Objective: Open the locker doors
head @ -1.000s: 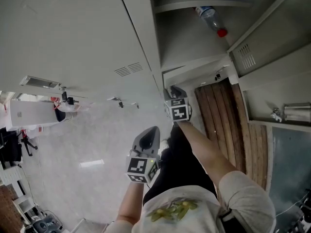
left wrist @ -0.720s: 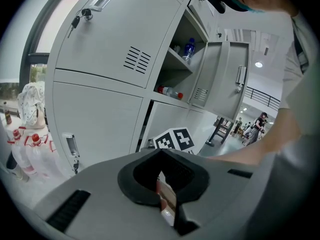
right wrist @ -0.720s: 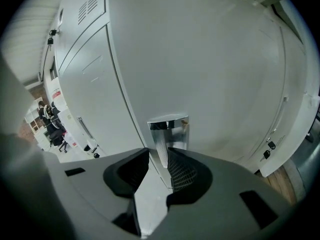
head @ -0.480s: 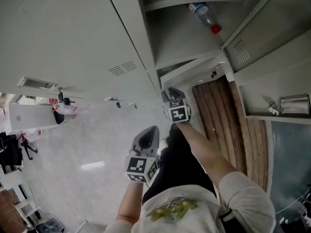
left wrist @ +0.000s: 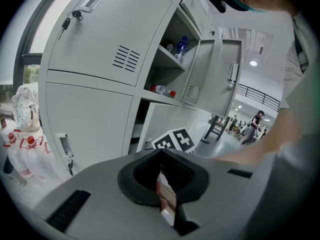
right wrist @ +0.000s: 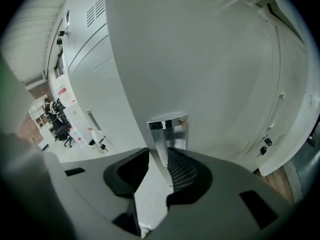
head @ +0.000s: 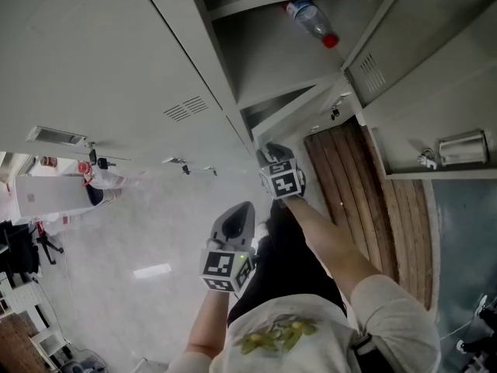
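My right gripper point(right wrist: 159, 156) is shut on the chrome handle point(right wrist: 167, 129) of a grey lower locker door point(right wrist: 200, 59), which fills the right gripper view. In the head view the right gripper point(head: 272, 149) sits at that door's edge point(head: 289, 109), and the door stands ajar below an open upper locker holding a red-capped bottle point(head: 311, 23). My left gripper point(head: 241, 210) hangs lower and nearer to me, shut with nothing in it. From the left gripper point(left wrist: 161, 154) I see the open upper door point(left wrist: 215, 74), the bottle point(left wrist: 162, 90) and the right gripper's marker cube point(left wrist: 172, 140).
Closed locker doors point(head: 93, 68) stand to the left, one with keys point(head: 186, 164) hanging from its lock. A wooden panel point(head: 349, 185) lies to the right of my arm. Packed bottles point(left wrist: 25, 149) sit on the floor at the left. People point(left wrist: 257, 121) stand far off.
The lockers have slid up and left in the head view. My right gripper, still on the handle, has shifted a little with the lower door. The left gripper has stayed put.
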`<state>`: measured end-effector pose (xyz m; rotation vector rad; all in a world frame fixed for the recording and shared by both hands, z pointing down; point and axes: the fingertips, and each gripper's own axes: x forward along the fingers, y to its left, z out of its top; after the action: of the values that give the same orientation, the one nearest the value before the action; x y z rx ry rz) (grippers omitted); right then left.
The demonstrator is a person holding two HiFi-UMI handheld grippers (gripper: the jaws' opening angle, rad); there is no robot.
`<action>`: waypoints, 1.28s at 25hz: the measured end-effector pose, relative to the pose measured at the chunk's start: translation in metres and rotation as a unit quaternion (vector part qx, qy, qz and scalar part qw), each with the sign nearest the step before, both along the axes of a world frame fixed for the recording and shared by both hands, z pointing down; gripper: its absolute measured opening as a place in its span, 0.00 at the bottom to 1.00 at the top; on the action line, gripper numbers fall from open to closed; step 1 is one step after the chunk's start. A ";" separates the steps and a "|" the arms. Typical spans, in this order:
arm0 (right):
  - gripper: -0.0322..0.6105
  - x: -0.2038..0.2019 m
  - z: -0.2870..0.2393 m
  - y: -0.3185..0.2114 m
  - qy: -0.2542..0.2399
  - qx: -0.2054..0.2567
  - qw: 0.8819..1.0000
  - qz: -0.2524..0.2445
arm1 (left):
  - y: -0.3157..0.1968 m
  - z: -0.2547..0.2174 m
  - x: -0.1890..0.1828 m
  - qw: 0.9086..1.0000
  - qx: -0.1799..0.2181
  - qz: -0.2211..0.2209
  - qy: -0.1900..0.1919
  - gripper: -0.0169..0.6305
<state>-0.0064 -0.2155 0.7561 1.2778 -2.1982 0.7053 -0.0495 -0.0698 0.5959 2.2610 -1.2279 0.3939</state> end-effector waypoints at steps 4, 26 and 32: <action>0.26 0.003 0.000 0.005 0.000 -0.001 1.000 -0.002 | 0.002 -0.002 0.003 1.000 0.004 0.007 -0.001 0.07; 0.25 0.030 0.000 0.045 -0.003 -0.008 0.998 -0.055 | 0.007 -0.024 0.035 0.999 0.020 0.034 0.006 0.07; 0.25 0.041 0.001 0.058 0.007 -0.016 0.996 -0.083 | 0.012 -0.034 0.052 1.000 0.018 0.025 0.000 0.07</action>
<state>0.0346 -0.1574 0.7575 1.0653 -2.2411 0.6607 0.0028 -0.0576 0.5616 2.3257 -1.1879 0.3929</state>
